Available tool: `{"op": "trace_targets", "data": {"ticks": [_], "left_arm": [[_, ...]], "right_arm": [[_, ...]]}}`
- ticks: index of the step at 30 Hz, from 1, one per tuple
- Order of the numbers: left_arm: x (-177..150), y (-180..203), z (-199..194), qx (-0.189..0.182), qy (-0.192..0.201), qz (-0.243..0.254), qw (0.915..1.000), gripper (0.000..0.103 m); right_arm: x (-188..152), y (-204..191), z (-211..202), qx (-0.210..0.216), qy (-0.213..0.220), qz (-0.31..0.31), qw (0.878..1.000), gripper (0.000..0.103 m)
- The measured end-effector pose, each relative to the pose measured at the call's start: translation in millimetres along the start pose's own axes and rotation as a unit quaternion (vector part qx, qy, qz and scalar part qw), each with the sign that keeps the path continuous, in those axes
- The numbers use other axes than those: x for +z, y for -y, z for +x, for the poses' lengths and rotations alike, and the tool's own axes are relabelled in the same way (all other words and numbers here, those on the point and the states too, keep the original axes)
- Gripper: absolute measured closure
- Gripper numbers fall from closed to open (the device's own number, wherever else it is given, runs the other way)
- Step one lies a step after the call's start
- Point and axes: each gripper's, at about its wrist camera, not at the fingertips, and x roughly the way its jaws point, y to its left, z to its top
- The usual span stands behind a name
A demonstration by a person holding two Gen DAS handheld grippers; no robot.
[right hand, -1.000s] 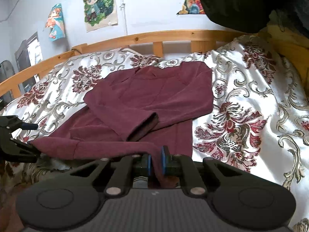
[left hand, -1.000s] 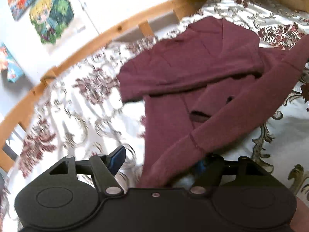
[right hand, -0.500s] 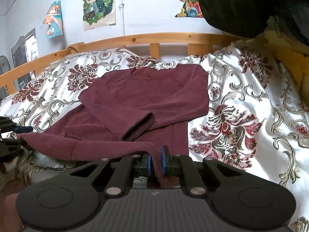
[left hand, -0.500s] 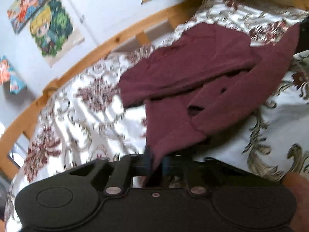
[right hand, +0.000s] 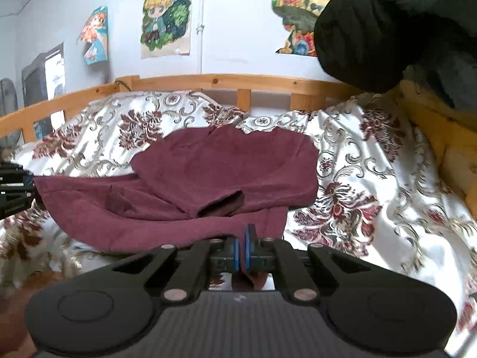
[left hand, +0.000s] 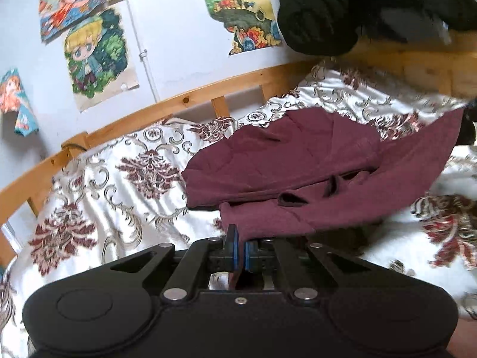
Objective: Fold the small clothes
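A maroon long-sleeved sweater (left hand: pixel 283 161) (right hand: pixel 226 164) lies on the bed with both sleeves folded across its front. Its collar points toward the wooden rail. My left gripper (left hand: pixel 240 240) is shut on the near left corner of the hem, and cloth shows between its blue pads. My right gripper (right hand: pixel 244 240) pinches the near right corner, its jaws closing tight on the fabric. The hem hangs in a raised band between the two, off the bedspread. In the right wrist view the left gripper (right hand: pixel 12 185) shows at the left edge.
A white and maroon floral bedspread (left hand: pixel 119 185) (right hand: pixel 372 179) covers the bed. A wooden rail (left hand: pixel 184 101) (right hand: pixel 208 80) runs along the far side below a wall with posters. A dark clothes pile (left hand: pixel 328 15) (right hand: pixel 387 29) sits at the upper right. A screen (right hand: pixel 44 74) stands far left.
The left gripper went from wide open to shut on the hem corner. Both grippers then rose and moved toward the rail, lifting the sweater's near edge off the bed.
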Motion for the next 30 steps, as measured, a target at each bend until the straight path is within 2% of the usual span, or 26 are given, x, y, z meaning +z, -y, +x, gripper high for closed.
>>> {"op": "trace_targets", "data": {"ticks": [4,7,10,13,16,21,25,30], "left_arm": [[1.9,-20.3,-27.4,-0.046,-0.006,-0.018,0.9988,0.099],[14.1,-31.7,-43.6,-0.077,0.010,-0.018,0.9968,0.099],[38.9,-42.6,-44.9,-0.090,0.020,-0.021,0.9955,0.099],[74.6,-53.6,-30.2,-0.095,0.016,-0.031,0.9949,0.099],[116.5,-62.5,1.5,-0.090,-0.010,-0.031,0.9954,0.099],[175.1,-72.1,76.5,-0.068,-0.044,-0.022,0.9965,0.099],[201.2,-71.5,149.2,-0.037,-0.062,-0.010,0.9973,0.099],[206.4,-74.3,230.3,-0.002,-0.107,-0.049,0.9930,0.099]], "right_arm": [[-1.0,-10.2,-34.6,0.009,0.000,0.027,1.000,0.098],[6.9,-15.8,-54.7,0.025,0.004,0.041,0.999,0.098],[21.5,-16.1,-60.6,0.022,0.012,0.033,0.999,0.098],[42.9,-9.4,-50.1,0.016,0.020,0.023,0.999,0.098],[71.8,2.7,-25.2,0.008,0.023,0.016,1.000,0.098],[122.1,37.7,50.9,0.010,0.009,0.042,0.999,0.098],[144.8,68.7,118.1,-0.010,-0.015,0.045,0.999,0.098],[156.7,102.7,202.8,-0.003,-0.052,0.085,0.995,0.098]]}}
